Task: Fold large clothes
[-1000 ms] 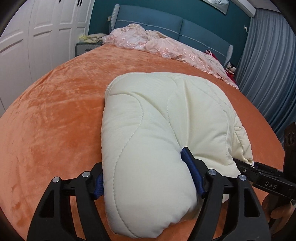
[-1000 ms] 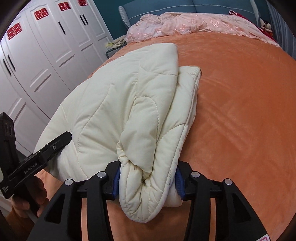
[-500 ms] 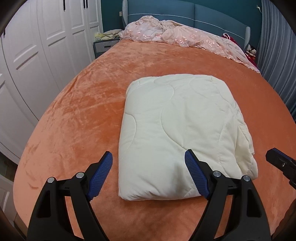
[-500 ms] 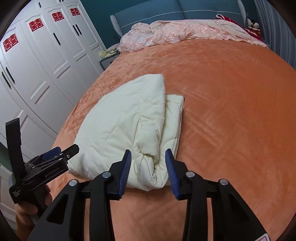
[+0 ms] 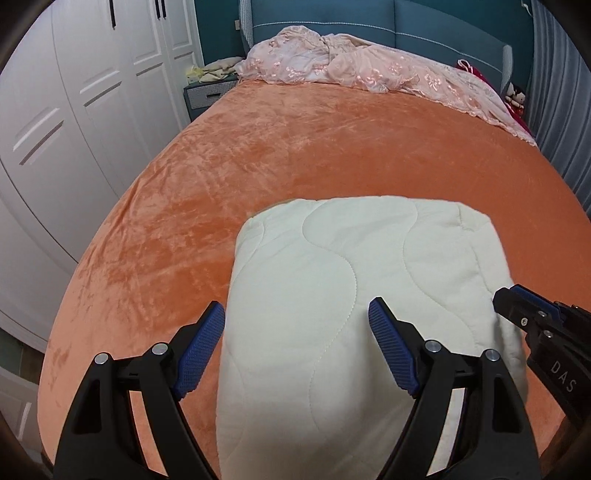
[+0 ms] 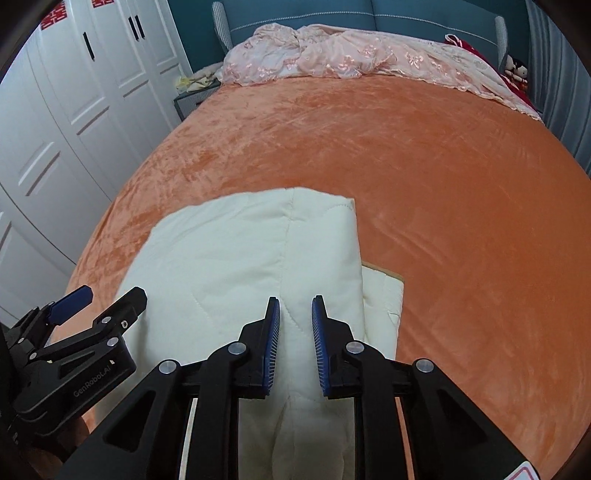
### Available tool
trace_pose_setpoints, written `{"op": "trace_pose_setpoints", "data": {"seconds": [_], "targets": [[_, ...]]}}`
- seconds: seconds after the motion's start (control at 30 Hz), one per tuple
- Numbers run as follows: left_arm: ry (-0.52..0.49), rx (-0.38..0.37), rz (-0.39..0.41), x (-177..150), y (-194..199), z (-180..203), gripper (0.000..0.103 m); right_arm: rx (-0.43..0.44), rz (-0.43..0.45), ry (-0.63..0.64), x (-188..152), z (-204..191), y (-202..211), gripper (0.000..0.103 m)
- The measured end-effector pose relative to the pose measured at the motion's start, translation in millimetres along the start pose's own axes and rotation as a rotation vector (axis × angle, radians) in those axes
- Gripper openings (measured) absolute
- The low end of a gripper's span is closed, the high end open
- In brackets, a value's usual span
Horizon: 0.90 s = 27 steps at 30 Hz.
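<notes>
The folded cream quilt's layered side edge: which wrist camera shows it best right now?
The right wrist view. There the cream quilt shows its top fold stepping down onto a lower layer on the orange bedspread. The left wrist view shows mostly the quilt's flat stitched top; that edge is partly hidden behind the other gripper.

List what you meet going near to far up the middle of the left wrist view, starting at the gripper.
left gripper → folded cream quilted garment → bare orange bedspread → crumpled pink lace fabric → blue headboard.
</notes>
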<state>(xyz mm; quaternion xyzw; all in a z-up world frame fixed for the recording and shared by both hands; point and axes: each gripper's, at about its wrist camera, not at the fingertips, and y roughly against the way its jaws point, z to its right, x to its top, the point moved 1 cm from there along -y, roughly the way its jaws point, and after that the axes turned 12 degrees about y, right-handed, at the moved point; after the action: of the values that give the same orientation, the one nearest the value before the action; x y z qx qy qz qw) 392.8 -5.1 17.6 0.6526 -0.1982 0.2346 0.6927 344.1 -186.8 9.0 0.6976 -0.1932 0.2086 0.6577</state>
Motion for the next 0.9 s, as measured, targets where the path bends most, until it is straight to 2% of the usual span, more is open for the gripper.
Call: {"op": "trace_pose_setpoints", "data": {"seconds": [0.2, 0.37, 0.57, 0.9], "targets": [[-0.01, 0.019, -0.001, -17.5, -32.5, 4.5, 0.08, 0.008, -0.052, -0.023, -18.4, 7.9, -42.2, 0.015], [-0.016, 0.036, 0.012, -25.9, -49.0, 4.3, 0.088, 0.056, -0.053, -0.058, -28.1, 14.5, -61.1, 0.015], [0.0, 0.047, 0.039, -32.5, -64.3, 2.9, 0.094, 0.067, -0.018, -0.048, -36.4, 15.8, -73.3, 0.016], [-0.003, 0.056, 0.086, -40.2, -71.7, 3.1, 0.096, 0.027, 0.046, -0.023, -48.4, 8.8, -75.4, 0.016]]}}
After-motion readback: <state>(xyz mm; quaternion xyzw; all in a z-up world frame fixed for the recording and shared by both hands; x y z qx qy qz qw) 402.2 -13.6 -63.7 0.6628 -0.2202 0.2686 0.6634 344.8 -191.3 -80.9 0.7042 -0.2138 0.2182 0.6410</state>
